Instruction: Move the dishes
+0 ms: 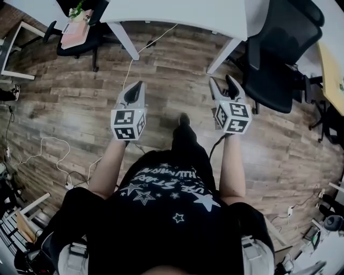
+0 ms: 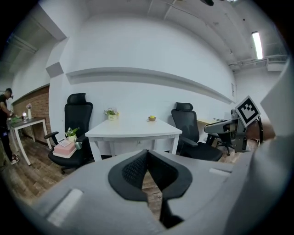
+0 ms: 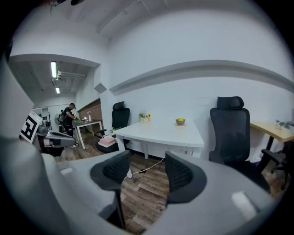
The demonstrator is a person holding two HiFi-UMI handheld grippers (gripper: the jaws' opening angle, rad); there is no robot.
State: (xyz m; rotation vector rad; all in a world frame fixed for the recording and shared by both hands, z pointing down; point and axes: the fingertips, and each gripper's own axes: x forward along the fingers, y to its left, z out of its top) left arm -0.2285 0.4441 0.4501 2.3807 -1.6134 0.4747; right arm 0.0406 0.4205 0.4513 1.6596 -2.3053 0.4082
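Observation:
A small bowl (image 2: 152, 119) on a saucer, with something yellow-green in it, stands near the back of a white table (image 2: 133, 130). It also shows in the right gripper view as the bowl (image 3: 180, 121) on the table (image 3: 161, 134). Both grippers hover over the wooden floor, well short of the table (image 1: 215, 16). My left gripper (image 1: 138, 86) (image 2: 147, 158) is shut, its pads meeting with nothing between them. My right gripper (image 1: 223, 83) (image 3: 148, 167) is open and empty.
A small plant pot (image 2: 110, 114) stands on the table's back left. Black office chairs flank it: one (image 1: 75, 32) holding pink boxes, another (image 1: 279, 59) on the right. Cables (image 1: 54, 156) trail over the floor at left. A person (image 3: 70, 117) stands at a far table.

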